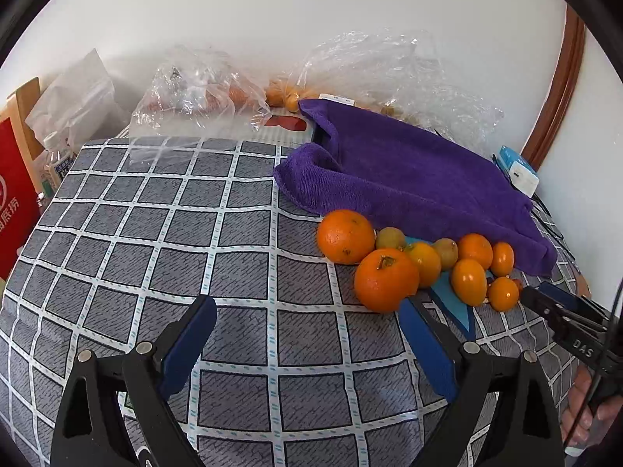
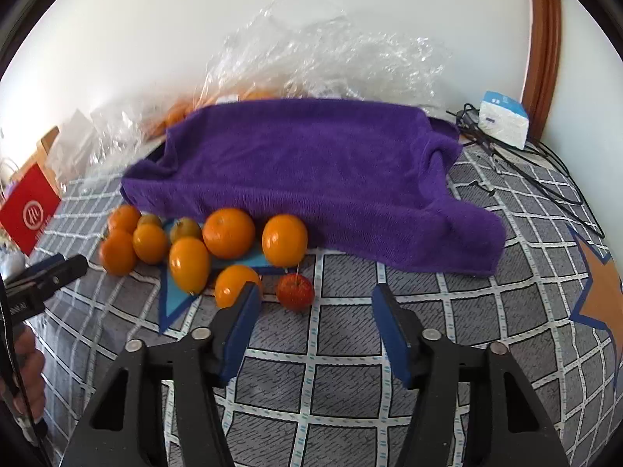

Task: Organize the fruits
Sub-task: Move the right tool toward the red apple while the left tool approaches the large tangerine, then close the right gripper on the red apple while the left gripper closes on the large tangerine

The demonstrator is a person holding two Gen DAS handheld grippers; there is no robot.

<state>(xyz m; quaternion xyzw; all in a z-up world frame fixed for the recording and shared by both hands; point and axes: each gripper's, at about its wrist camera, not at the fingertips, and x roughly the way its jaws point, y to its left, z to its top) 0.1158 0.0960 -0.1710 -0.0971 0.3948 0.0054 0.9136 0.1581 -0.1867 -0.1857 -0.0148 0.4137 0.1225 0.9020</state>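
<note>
Right wrist view: right hand-held gripper (image 2: 315, 299) hangs open, small red fruit (image 2: 295, 292) just ahead between its fingers, oranges (image 2: 228, 232) piled to its left by the purple towel (image 2: 311, 179).

My left tongs (image 1: 307, 311) are spread wide with nothing between the blue pads (image 1: 189, 346), pointing forward and tilted downward. My right tongs (image 2: 317, 299) are likewise parted and empty, angled downward, their blue pads (image 2: 391, 334) well apart. Each pair shows at the edge of the other's view, with my fingers (image 1: 584, 408) wrapped round the handle.
</note>
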